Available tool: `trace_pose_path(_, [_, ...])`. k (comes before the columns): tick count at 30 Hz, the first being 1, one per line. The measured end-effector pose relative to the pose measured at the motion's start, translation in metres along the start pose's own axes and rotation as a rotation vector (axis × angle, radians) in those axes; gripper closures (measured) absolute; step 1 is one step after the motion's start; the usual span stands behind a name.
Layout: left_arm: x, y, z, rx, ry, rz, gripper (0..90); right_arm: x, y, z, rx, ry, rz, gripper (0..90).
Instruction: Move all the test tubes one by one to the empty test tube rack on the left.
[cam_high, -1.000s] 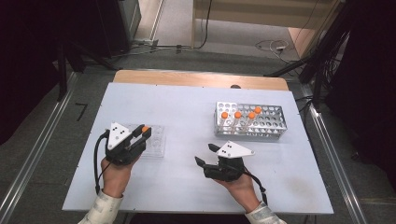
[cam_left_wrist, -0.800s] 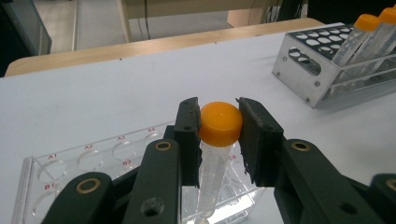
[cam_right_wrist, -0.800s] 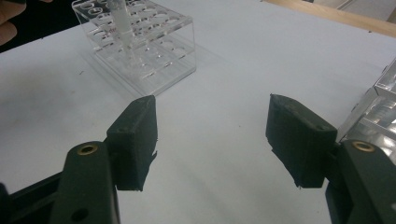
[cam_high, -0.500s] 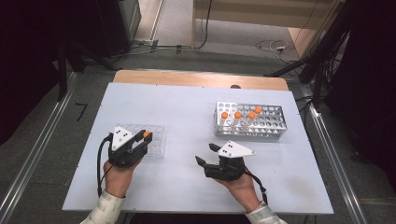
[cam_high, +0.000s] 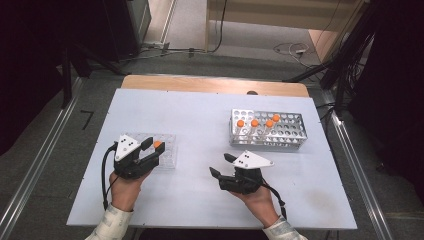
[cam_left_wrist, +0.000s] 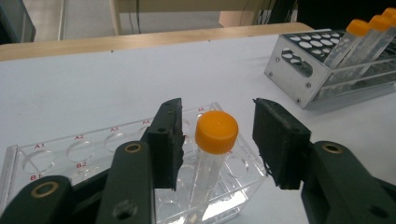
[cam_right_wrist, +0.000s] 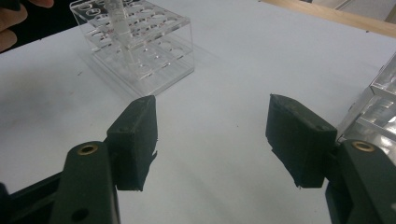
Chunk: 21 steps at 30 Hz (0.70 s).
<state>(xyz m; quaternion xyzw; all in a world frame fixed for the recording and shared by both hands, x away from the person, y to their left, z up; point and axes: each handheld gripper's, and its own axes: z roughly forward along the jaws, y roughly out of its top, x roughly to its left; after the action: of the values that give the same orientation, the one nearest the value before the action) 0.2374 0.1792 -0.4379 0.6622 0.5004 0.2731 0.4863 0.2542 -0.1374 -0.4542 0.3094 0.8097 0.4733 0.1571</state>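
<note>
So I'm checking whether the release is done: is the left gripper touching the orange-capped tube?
Apart. The left gripper view shows the left gripper open, with clear rack visible on both sides between its pads and the orange-capped tube.

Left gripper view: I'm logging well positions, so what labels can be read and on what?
"A1" on the clear rack
"A2", same rack
"A3", same rack
"B1", at the rack's left edge
"B2", below A2
The labels farther right, behind the claw, are cut off or blurred.
</note>
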Motion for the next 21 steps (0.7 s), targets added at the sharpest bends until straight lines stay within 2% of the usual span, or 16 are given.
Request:
trace_pose_path(4, [0.002,0.002,-0.004,-0.025,0.006,-0.023,38.6,-0.001,0.0,-0.001,-0.004,-0.001,-0.001,32.5])
trace_pose_path(9, [0.001,0.004,-0.007,-0.043,0.052,-0.026,24.8,-0.004,0.001,-0.003,-0.011,-0.011,0.003,32.6])
trace_pose_path(16, [0.006,0.002,-0.006,-0.044,0.084,-0.027,21.9,-0.018,0.002,-0.01,-0.035,-0.061,0.031,33.2])
trace_pose_path(21, [0.008,0.002,-0.006,-0.051,0.091,-0.037,21.0,-0.031,0.003,-0.016,-0.048,-0.103,0.055,33.4])
